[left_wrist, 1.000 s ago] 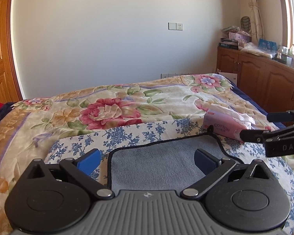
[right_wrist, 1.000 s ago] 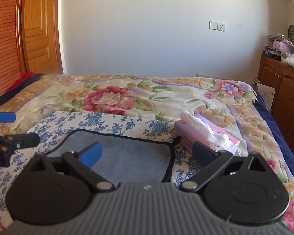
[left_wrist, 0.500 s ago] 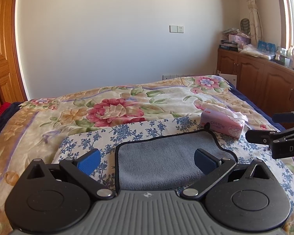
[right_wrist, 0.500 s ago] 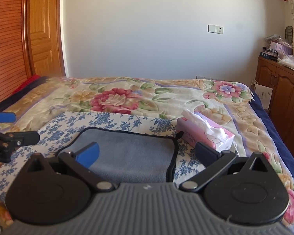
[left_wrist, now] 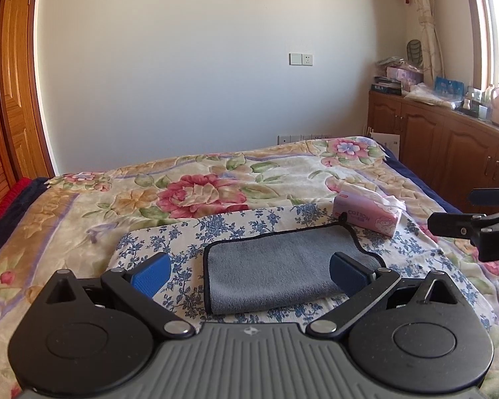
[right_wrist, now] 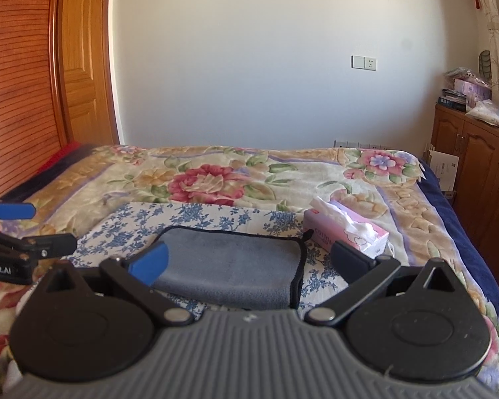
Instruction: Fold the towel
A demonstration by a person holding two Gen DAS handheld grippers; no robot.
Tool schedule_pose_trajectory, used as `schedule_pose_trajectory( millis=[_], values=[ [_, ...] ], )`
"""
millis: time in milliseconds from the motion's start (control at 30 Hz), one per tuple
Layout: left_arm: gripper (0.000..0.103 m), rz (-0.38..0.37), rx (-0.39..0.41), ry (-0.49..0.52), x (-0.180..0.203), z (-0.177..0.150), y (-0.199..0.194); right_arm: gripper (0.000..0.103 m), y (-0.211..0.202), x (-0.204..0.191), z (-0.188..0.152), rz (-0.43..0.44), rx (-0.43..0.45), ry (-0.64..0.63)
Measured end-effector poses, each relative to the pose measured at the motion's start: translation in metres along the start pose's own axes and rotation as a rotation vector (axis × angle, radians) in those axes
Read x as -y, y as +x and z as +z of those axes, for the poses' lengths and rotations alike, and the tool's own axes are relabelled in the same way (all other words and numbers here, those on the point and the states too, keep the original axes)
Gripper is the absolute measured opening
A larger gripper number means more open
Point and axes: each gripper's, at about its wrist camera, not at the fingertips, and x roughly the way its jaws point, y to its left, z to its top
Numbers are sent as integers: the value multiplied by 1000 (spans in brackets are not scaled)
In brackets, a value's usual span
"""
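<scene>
A grey towel with black edging [left_wrist: 282, 266] lies folded flat on a blue-flowered cloth [left_wrist: 169, 242] on the bed; it also shows in the right wrist view [right_wrist: 236, 262]. My left gripper [left_wrist: 249, 274] is open and empty, held above and just in front of the towel's near edge. My right gripper [right_wrist: 249, 262] is open and empty, also above the towel's near side. The right gripper shows at the right edge of the left wrist view [left_wrist: 472, 212], and the left gripper at the left edge of the right wrist view [right_wrist: 26, 229].
A pink tissue box [left_wrist: 369, 212] stands just beyond the towel's far right corner. The floral bedspread [left_wrist: 203, 193] covers the bed. Wooden cabinets [left_wrist: 449, 153] with clutter on top line the right wall. A wooden door [right_wrist: 80, 66] is at the left.
Both grippers have pulled back and risen from the towel, so more of the towel and the blue-flowered cloth shows. Both stay open. The towel has not moved.
</scene>
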Motion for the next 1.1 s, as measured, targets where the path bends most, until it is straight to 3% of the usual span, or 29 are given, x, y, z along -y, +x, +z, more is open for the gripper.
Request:
schedule_pose_trajectory(
  millis=[1100],
  values=[
    [103,-18,-10,-16,9,-48,-71,103,-66,-16,-38,4,17,15]
  ],
)
